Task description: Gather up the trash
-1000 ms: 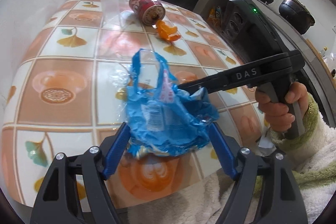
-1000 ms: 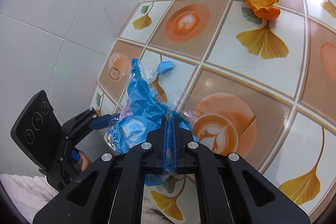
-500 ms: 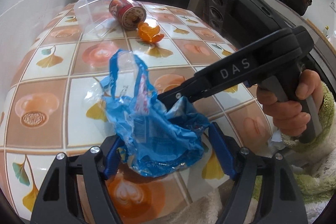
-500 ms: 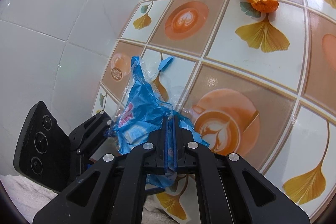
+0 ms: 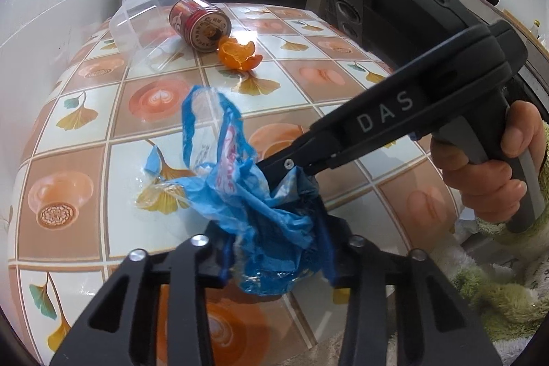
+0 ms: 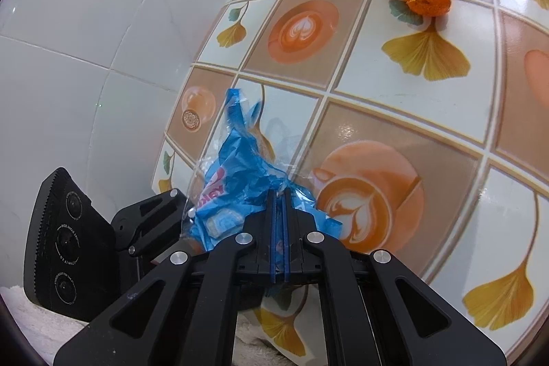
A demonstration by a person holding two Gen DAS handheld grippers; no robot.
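Our left claw has just been closing around the blue wrapper (bunched between its jaws, above the table). Right claw stays clamped on it, so we've probably got it secured for binning.

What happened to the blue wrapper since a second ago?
The left gripper has just been closing its jaws around the blue wrapper, which now looks squeezed between them. The right gripper stays shut on the wrapper's other side. The can, orange peel and clear plastic box lie where they were on the table.
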